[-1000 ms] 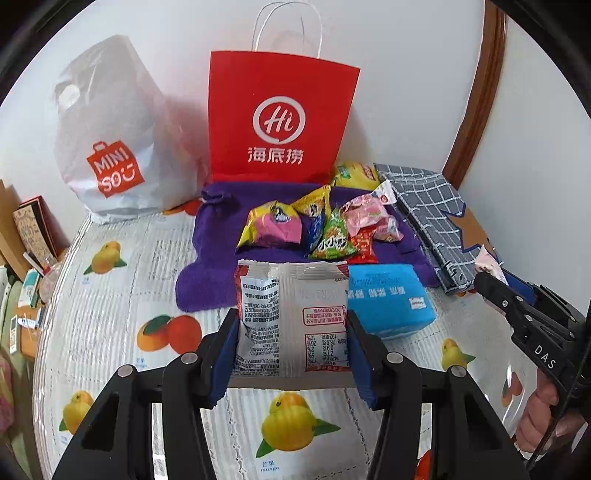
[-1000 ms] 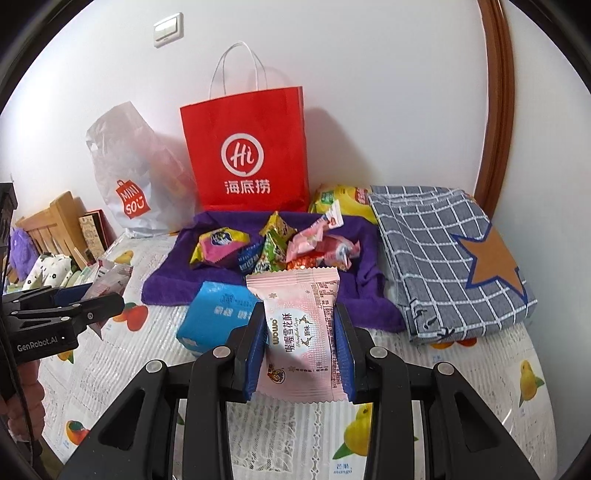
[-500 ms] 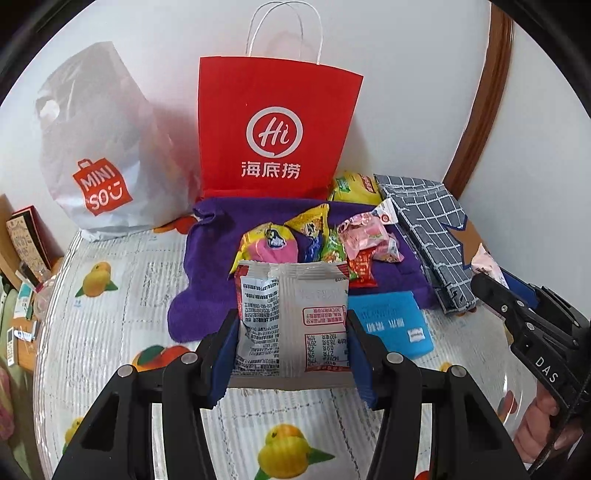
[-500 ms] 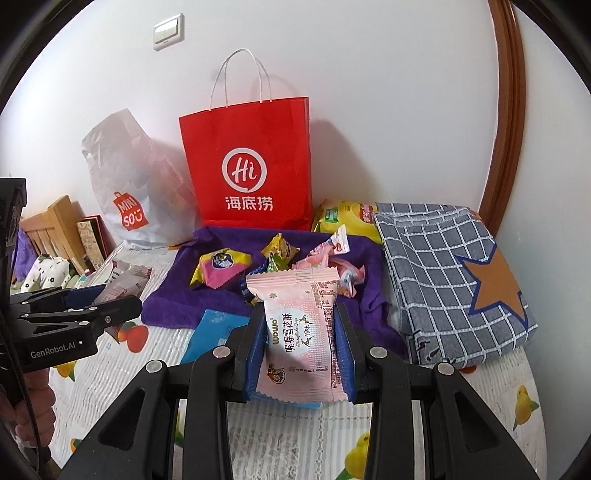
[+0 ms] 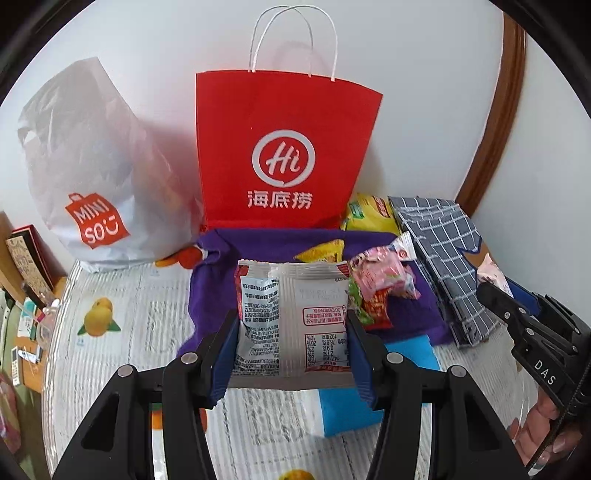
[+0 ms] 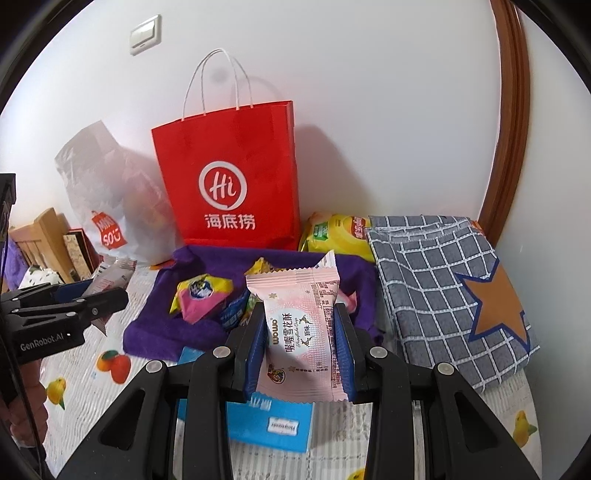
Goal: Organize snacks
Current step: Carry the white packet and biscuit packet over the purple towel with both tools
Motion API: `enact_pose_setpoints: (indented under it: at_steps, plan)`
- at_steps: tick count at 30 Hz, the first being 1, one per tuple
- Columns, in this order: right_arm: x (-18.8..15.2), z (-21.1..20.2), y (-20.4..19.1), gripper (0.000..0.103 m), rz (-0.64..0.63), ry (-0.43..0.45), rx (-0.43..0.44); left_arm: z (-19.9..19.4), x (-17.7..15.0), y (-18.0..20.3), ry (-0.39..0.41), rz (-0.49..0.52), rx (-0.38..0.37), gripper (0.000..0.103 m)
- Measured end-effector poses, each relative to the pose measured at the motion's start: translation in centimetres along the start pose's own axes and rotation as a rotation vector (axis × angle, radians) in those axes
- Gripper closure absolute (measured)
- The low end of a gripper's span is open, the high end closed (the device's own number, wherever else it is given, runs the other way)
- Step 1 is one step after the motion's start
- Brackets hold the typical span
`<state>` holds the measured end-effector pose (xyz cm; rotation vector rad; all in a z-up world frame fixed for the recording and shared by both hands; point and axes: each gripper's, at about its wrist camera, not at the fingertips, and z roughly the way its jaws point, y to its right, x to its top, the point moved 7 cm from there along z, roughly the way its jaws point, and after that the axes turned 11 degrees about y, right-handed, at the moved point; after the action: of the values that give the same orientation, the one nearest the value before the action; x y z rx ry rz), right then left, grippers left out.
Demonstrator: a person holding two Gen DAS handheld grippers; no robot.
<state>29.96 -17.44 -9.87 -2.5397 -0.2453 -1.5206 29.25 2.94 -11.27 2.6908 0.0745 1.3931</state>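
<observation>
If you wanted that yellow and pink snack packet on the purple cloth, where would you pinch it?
Probably across the puffy middle of the yellow and pink packet, coming down from above. It lies flat on the purple cloth with its left side clear, while other snacks crowd its right edge.

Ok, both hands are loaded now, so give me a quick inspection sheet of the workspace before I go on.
Surface: fruit-print ribbed table cover.
Job's things: loose snack packets on purple towel; red paper Hi bag upright behind; blue box in front.
Clutter: grey checked cloth with orange star, yellow packet, white Miniso plastic bag.
Grippers: left gripper jaws shut on silver-white sachet; right gripper jaws shut on pink snowflake-crisp packet.
Cables: nothing seen.
Surroundings: white wall, brown wooden trim, light switch.
</observation>
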Motion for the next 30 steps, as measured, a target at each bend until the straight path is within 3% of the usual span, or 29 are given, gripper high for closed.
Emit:
enact_pose_setpoints:
  at_steps: [16, 30]
  plan:
    - [1.0, 2.4, 1.2, 0.068, -0.027, -0.016, 0.019, 2.3, 0.4, -0.1, -0.035, 0.012, 0.005, 0.051]
    - [1.6, 5.8, 0.4, 0.068, 0.010, -0.038, 0.032, 4.9, 1.6, -1.8, -0.035, -0.041, 0.004, 0.052]
